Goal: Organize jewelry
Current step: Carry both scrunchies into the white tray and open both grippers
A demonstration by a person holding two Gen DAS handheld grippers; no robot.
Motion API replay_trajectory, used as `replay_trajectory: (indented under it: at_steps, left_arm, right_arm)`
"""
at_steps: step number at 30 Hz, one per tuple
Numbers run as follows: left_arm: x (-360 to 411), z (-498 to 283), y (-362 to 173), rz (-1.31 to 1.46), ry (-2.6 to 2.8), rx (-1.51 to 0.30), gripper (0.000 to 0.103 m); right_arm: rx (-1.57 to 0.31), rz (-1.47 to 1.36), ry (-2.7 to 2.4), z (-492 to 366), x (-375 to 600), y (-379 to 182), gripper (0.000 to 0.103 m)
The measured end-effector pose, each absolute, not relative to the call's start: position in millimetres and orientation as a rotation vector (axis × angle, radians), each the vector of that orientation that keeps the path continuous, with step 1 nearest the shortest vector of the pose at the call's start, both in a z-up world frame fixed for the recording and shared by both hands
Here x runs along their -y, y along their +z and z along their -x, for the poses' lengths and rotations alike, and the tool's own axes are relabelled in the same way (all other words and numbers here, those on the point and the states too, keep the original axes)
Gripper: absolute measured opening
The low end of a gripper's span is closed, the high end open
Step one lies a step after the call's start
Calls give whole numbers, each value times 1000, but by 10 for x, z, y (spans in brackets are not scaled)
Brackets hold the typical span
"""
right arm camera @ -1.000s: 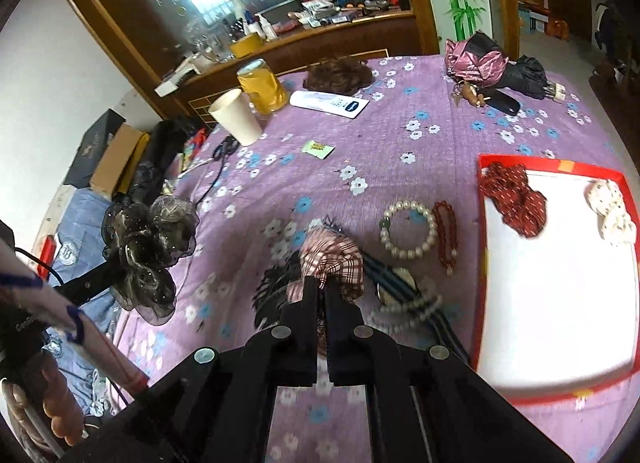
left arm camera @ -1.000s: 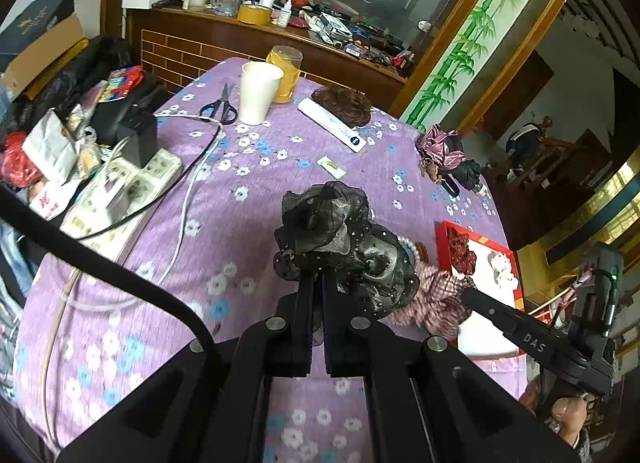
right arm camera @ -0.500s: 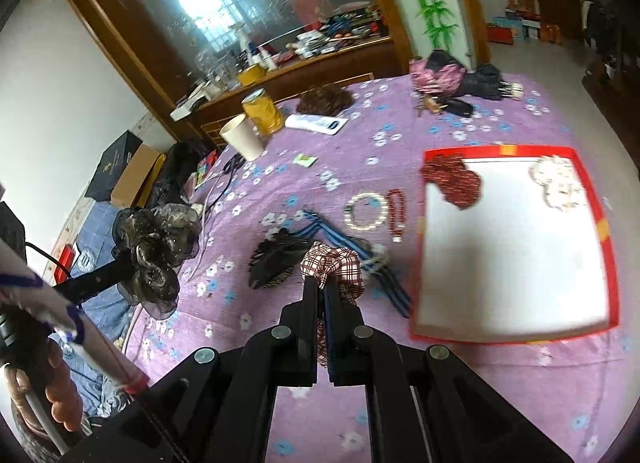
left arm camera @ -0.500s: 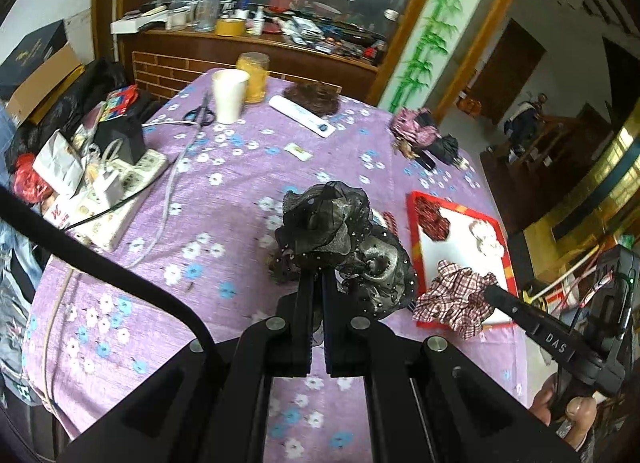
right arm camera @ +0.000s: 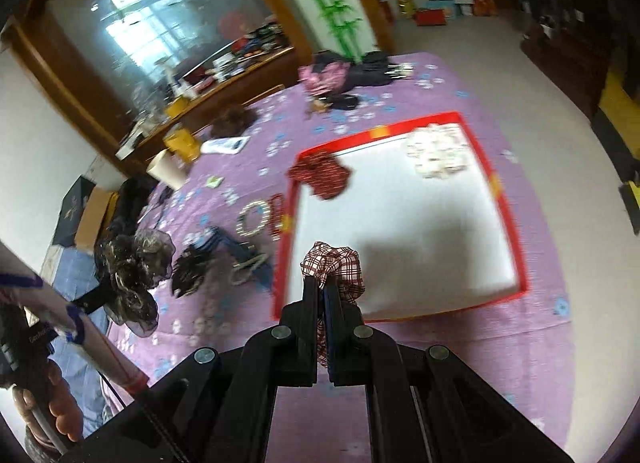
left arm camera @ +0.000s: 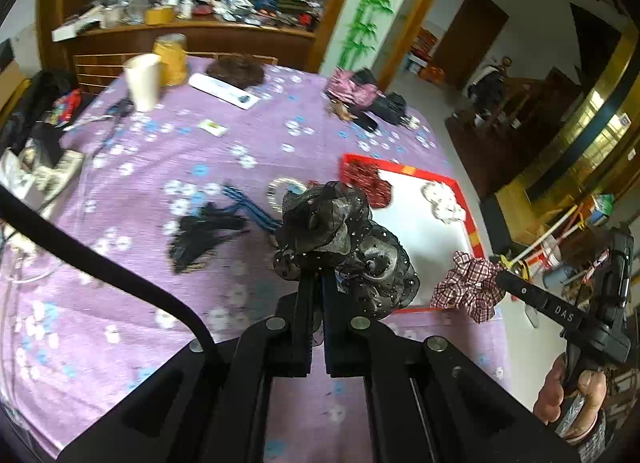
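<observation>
Holding a black scrunchie point(left arm camera: 340, 239), the left gripper point(left arm camera: 316, 283) has its jaws closed tight on the fabric, above the purple worktop point(left arm camera: 120, 303). The right gripper point(right arm camera: 323, 287) is also pressed shut, on a plaid scrunchie point(right arm camera: 334, 263), and it hangs over the near edge of the red tray point(right arm camera: 500, 183). In the right wrist view the tray lies at 12 o'clock from this gripper, and the black scrunchie is seen at 9 o'clock, well apart. Inside the tray, a dark red scrunchie point(right arm camera: 320, 177) lies at the far left corner and a white scrunchie point(right arm camera: 436, 153) at the far right. On the worktop, just beside the tray at its 9 o'clock, lie a pearl bracelet point(right arm camera: 254, 217), a red bracelet point(right arm camera: 277, 217), a blue striped band point(right arm camera: 240, 251) and a black hair piece point(right arm camera: 190, 267). The picture is blurred there.
</observation>
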State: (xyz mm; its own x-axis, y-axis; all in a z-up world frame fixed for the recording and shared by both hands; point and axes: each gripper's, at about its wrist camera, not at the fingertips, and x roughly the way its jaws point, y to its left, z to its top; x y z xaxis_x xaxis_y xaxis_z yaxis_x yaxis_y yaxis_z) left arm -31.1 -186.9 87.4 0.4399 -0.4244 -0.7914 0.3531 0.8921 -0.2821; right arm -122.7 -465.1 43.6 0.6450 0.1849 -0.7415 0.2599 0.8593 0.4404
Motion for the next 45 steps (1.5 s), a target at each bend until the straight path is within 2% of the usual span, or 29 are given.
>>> replay_trajectory:
  at_steps: [17, 23, 34, 37, 39, 41, 43, 45]
  left_arm:
    - [3160, -237, 119, -80, -554, -1131, 3]
    - [3219, -277, -141, -88, -535, -1202, 3]
    - [3095, -44, -272, -63, -519, -1266, 3]
    - [3052, -3, -265, -56, -513, -1264, 6]
    - [3001, 17, -222, -37, -509, -1258, 15]
    - [2941, 42, -163, -6, -524, -1257, 27]
    - [2884, 87, -79, 6, -526, -1234, 32]
    - [2823, 152, 8, 1, -524, -1204, 35]
  right_arm:
    - [-953, -518, -174, 895, 5341, 0, 3]
    - [-1005, -560, -188, 978, 5441, -251, 3]
    - [-1020, -582, -218, 1155, 5413, -335, 3]
    - [-1023, -586, -232, 1187, 5413, -346, 4]
    - [-1017, -602, -250, 1221, 5438, -336, 11]
    - [-997, -617, -265, 1255, 5448, -297, 38]
    - [-972, -614, -283, 1297, 5440, -234, 46]
    - [-964, -606, -290, 1323, 5411, -183, 46]
